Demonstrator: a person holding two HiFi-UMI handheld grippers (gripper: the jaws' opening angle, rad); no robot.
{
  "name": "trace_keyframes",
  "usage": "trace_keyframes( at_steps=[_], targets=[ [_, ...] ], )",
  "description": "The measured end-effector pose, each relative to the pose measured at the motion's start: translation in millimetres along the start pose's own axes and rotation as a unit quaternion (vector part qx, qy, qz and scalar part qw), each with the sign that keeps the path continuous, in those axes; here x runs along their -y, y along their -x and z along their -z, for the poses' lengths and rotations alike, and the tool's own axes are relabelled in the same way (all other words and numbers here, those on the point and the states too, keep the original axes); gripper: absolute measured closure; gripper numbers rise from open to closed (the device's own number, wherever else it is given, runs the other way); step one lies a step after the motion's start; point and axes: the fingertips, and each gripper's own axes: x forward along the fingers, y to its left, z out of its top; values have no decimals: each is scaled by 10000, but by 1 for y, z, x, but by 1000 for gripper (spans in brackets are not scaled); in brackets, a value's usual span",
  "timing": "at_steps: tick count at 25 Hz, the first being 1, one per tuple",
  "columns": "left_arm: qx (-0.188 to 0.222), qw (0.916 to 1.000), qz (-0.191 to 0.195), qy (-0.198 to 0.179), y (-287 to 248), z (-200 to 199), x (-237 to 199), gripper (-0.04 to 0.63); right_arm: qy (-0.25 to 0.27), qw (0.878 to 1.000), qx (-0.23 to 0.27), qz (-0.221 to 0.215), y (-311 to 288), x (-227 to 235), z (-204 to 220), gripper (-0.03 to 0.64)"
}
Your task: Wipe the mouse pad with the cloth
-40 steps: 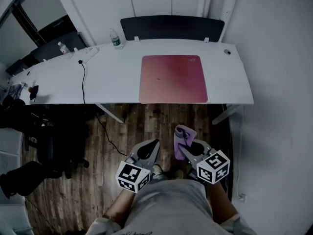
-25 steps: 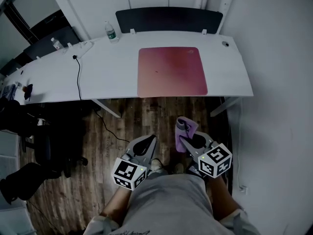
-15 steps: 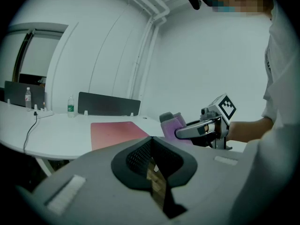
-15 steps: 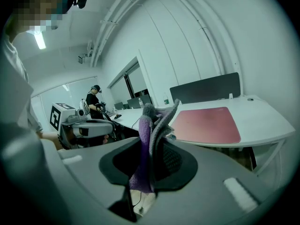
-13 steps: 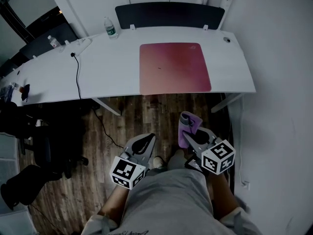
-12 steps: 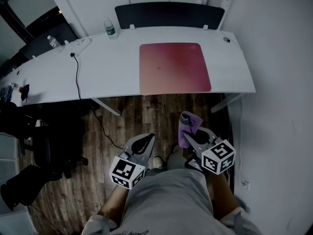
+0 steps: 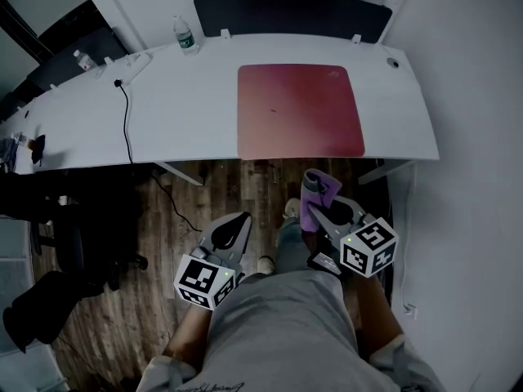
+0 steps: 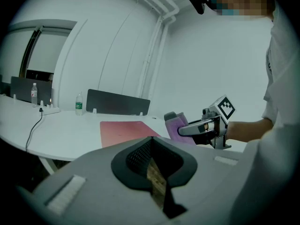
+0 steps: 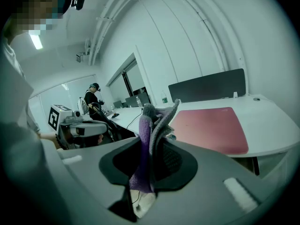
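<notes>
Right tool (image 7: 317, 209) clamped on purple cloth (image 7: 315, 188); cloth sticks up past tool's tip. Left tool (image 7: 236, 225) closed, nothing in it. Both tools low over wood floor (image 7: 221, 190), short of worktop (image 7: 176, 117). Red pad (image 7: 298, 111) flat on worktop by front edge, well apart from cloth.

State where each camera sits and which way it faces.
Head view: on the head, steeply down onto desk, mouse pad, left gripper, right gripper, torso.
Left gripper view: over its shut jaws toward mouse pad; right gripper, forearm show.
Right gripper view: past its clamped cloth toward desk; left gripper shows.
All share the mouse pad.
</notes>
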Motion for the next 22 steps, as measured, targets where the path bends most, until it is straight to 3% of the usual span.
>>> trace_keyframes(
  at_steps=[13,22],
  targets=[
    [-122,9991,-366,156,-104,-47,-77,575,390,9980,-342,-366,-86,91,-70,525],
    [-110,9970,-663,373,-176,-72,-119,575,614,9929,-805,-632,-130,152,-91,525]
  ],
)
